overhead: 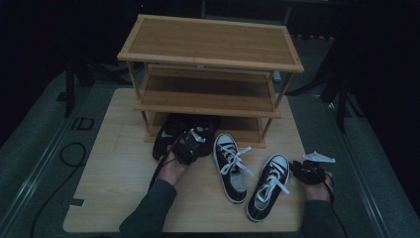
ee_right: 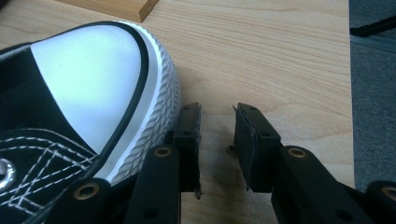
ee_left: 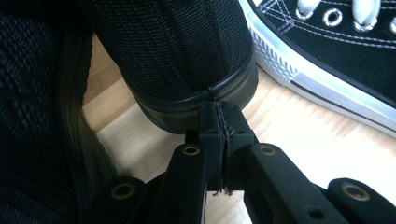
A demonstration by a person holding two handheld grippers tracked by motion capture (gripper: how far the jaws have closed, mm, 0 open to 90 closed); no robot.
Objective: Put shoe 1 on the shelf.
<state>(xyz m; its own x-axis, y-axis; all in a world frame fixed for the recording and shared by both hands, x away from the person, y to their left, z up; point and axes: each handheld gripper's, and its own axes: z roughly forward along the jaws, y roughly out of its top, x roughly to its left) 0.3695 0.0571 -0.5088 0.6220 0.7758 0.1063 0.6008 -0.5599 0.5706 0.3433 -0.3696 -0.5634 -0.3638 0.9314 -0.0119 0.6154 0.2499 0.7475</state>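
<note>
- The left gripper (ee_left: 217, 140) has its fingers (ee_left: 205, 126) pressed together on the heel tab of a black shoe (ee_left: 177, 51), pinching the stitched strip right at the sole's back edge.
- That black shoe lies on the bench (overhead: 114, 168) with its front under the rack (overhead: 208, 59), on the lowest level, beside what looks like its dark mate (overhead: 166, 136).
- The right gripper (ee_right: 217, 135) has its fingers (ee_right: 189, 130) spread apart with nothing between them, one just beside the rubber toe cap of a sneaker (ee_right: 84, 79).
- Two black-and-white sneakers sit on the bench: one (overhead: 230, 166) mid-bench, the other (overhead: 268, 186) nearer the right gripper (overhead: 309, 171), laces loose.
- Handling, as I judge it: the shoe is light, its canvas upper soft and apt to fold, the sole stiffer. The heel tab is a thin hold, so the shoe may swing or slip if lifted; sliding it is safer.
- For the sneakers, the heel collar or sidewall rim seems a better hold than the smooth toe cap.
</note>
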